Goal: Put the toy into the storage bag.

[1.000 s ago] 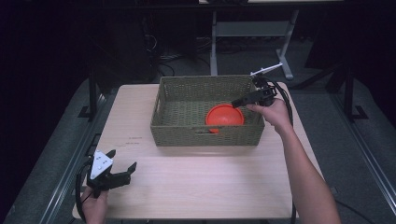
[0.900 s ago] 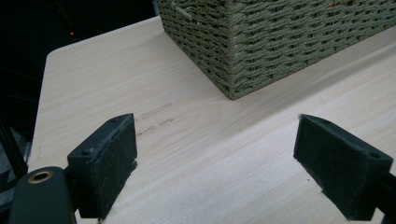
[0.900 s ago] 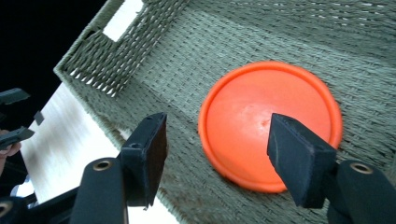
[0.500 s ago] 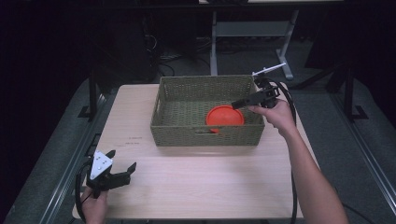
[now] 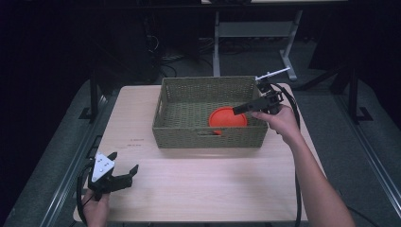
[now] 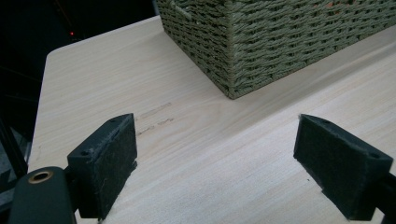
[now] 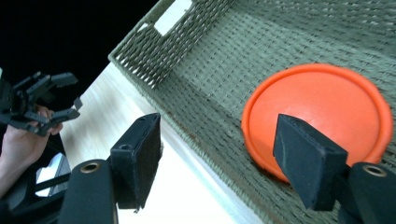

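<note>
Here, seen from above, a pale wooden table (image 5: 203,189) stands in a dark room with a rectangular woven green basket (image 5: 189,99) on its far half. An orange plate (image 5: 227,118) lies flat on the basket floor, toward the basket's 4 o'clock corner, close to the near wall and the right wall.

The right gripper (image 5: 242,109) is held at the basket's 3 o'clock edge, raised above the rim, pointing toward 9 o'clock over the plate. Its jaws have just been opening and now stand wide apart with nothing between them. In the right gripper view, one pad (image 7: 140,156) hangs over the bare tabletop outside the basket wall, while the other hangs above the near part of the plate (image 7: 322,112) without touching it. The person's right hand (image 5: 279,120) wraps the handle, and the forearm runs off toward 5 o'clock.

The left gripper (image 5: 124,172) sits at the table's 7 o'clock corner, well apart from the basket, held by the left hand (image 5: 97,210). Its jaws are spread wide and empty; the left gripper view shows both pads (image 6: 109,161) above bare wood, with a corner of the basket (image 6: 261,42) at 12 o'clock.
</note>
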Demonstrator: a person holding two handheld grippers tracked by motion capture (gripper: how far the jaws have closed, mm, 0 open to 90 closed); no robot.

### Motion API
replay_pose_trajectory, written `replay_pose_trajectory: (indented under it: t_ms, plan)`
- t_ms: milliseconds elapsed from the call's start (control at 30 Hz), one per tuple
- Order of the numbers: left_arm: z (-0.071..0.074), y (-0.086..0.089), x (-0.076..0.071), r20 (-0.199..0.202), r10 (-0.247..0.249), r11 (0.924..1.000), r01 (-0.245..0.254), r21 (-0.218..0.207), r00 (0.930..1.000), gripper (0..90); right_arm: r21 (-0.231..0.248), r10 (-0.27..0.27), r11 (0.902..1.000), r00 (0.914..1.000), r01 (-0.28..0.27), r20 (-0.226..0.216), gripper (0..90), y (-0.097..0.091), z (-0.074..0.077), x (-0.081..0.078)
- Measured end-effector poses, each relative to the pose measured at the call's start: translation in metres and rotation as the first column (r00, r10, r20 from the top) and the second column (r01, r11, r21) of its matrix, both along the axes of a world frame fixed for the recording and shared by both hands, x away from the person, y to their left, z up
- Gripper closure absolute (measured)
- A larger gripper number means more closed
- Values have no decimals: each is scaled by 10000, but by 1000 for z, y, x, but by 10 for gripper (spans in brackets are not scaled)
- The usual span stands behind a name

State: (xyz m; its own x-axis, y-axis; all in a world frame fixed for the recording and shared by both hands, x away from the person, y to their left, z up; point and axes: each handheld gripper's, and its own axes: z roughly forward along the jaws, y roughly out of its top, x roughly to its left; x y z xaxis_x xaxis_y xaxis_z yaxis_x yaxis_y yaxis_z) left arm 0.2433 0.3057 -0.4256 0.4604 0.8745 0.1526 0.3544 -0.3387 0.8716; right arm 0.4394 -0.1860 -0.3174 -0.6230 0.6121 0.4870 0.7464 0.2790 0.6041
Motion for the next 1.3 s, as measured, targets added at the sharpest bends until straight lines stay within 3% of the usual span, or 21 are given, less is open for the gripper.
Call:
replay_pose_trajectory:
  t_ms: [400,500,767,1300]
  plan:
    - [0,0,-1,40,33,10000,-33,-40,10000,128,48,186,9998,9997,-187,170,306,-3,1,-19]
    - [0,0,-1,36,33,10000,-32,-26,10000,128,-166,182,9997,9994,-177,288,293,-6,2,-25]
    - [0,0,-1,26,34,10000,-34,-9,10000,128,14,177,9998,9988,-178,453,283,-22,0,-44]
    - [-1,0,-1,-3,55,10000,-55,9,10000,128,215,328,9992,9966,-345,759,263,-33,-6,-74]
